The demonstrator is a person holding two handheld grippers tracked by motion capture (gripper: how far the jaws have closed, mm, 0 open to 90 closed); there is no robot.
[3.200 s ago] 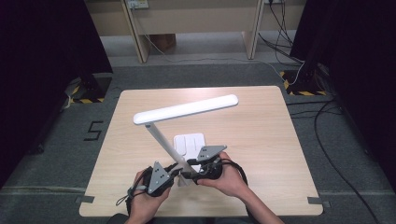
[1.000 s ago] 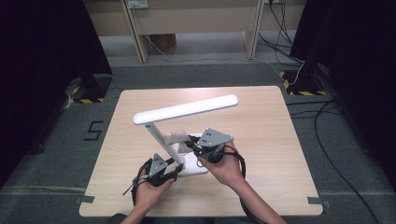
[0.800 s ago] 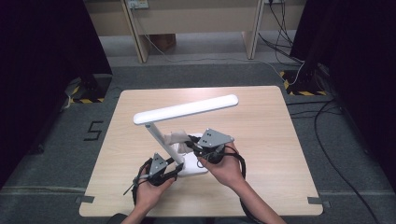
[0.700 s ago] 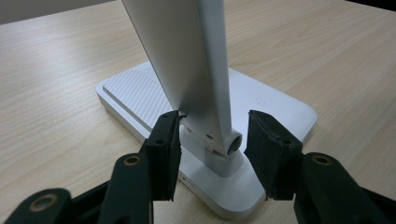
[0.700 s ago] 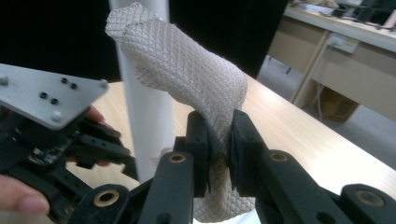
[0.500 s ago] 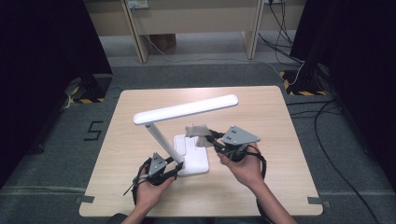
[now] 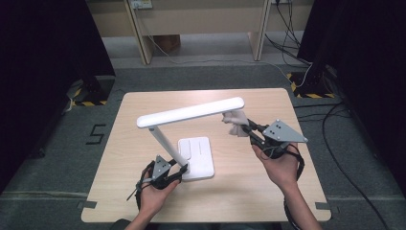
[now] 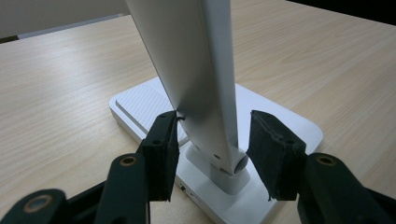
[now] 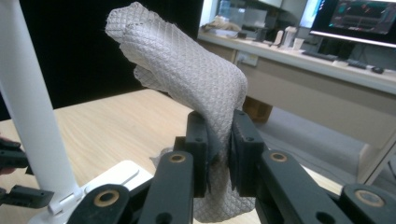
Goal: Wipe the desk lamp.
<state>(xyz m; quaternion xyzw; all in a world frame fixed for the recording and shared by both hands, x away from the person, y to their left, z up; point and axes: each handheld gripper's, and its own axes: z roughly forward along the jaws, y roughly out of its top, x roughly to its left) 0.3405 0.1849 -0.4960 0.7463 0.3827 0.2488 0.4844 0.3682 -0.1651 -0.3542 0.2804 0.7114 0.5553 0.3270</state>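
One cloth, one lamp, two hand-held grippers on table.

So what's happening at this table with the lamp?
A person is cleaning a white desk lamp on a wooden table. The right gripper pinches a grey cloth, raised beside the end of the lamp's head. The left gripper straddles the lamp's stem by its base, its jaws having just been opening.
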